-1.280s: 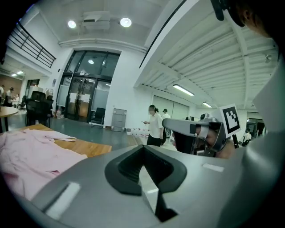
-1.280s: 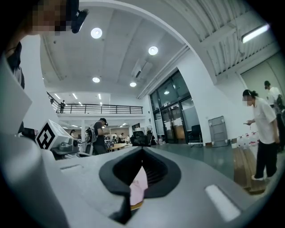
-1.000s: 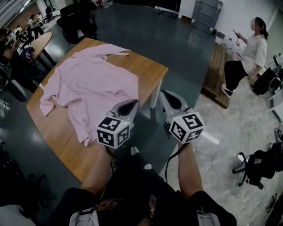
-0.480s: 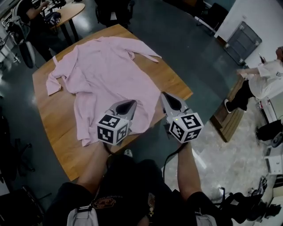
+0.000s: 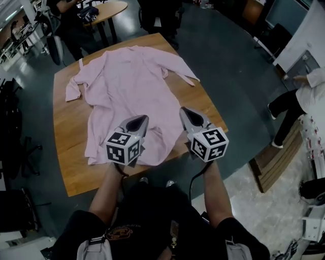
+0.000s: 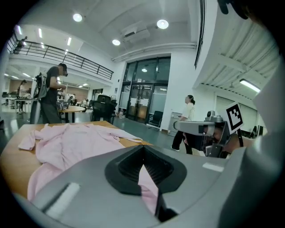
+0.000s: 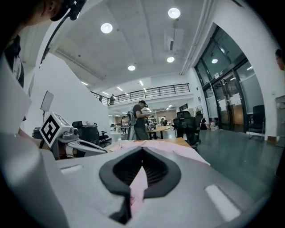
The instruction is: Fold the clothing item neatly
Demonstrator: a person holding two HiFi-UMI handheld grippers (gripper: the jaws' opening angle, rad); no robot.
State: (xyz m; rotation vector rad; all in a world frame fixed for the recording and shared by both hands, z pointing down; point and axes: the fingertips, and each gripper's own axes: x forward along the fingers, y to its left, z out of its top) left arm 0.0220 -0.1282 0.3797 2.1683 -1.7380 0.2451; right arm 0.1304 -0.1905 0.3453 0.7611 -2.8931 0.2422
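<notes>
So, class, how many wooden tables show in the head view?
2: the large light-wood table under the pink long-sleeved shirt, centre, and a round wooden table at the top edge. Others may be out of frame.

Left forearm (image 5: 109,195) and right forearm (image 5: 216,195) bare, stretched forward, roughly parallel. Left gripper (image 5: 140,121) and right gripper (image 5: 187,112) side by side, a little apart, noses pointing away from the body and slightly down. Jaws on both pressed together.
</notes>
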